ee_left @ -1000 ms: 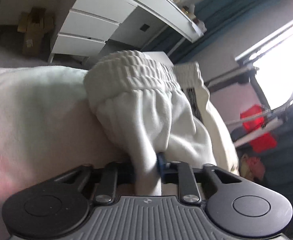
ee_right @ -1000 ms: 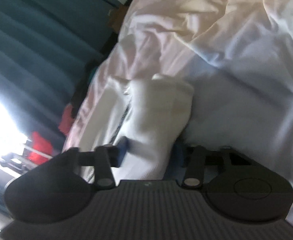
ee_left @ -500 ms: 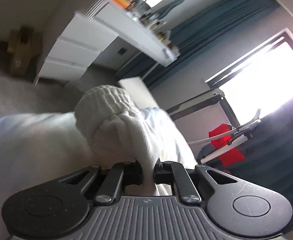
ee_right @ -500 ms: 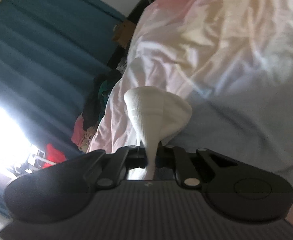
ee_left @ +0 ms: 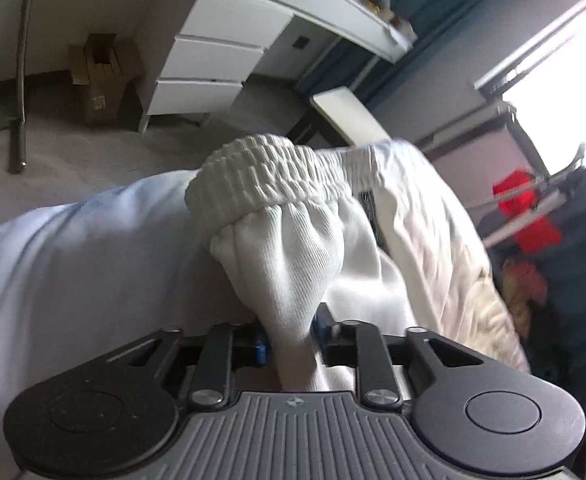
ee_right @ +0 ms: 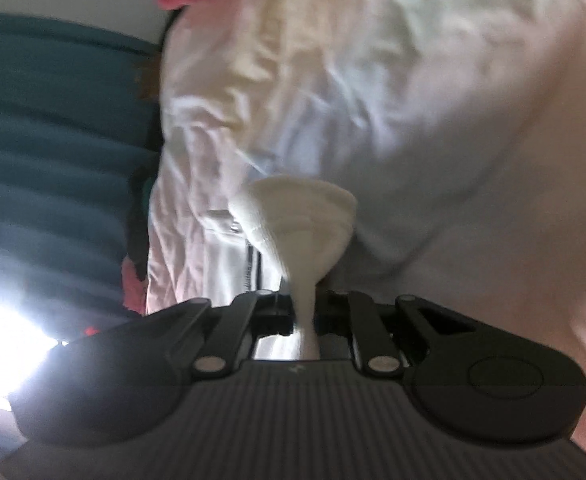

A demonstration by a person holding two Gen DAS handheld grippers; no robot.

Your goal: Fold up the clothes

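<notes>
Both pairs of jaws are loosening at this moment, yet each is pinching white cloth: the left gripper is grasping a gathered bunch of the white ribbed-knit garment just below its thick elastic band, and the right gripper is squeezing a thin, funnel-shaped twist of the same white fabric. That garment is hanging between the two tools above the pale, rumpled bed sheet, close to the bed's edge on the side of the teal curtain, with a white chest of drawers on the floor beyond. Judging by how it is bunching and draping, the cloth is behaving as light, soft and wholly limp, with no stiffness to keep a crease by itself; the ribbed band is looking like the firmest, least slippery part. Taking hold at the band's two ends, or at opposite corners, is probably giving the flattest spread for folding.
</notes>
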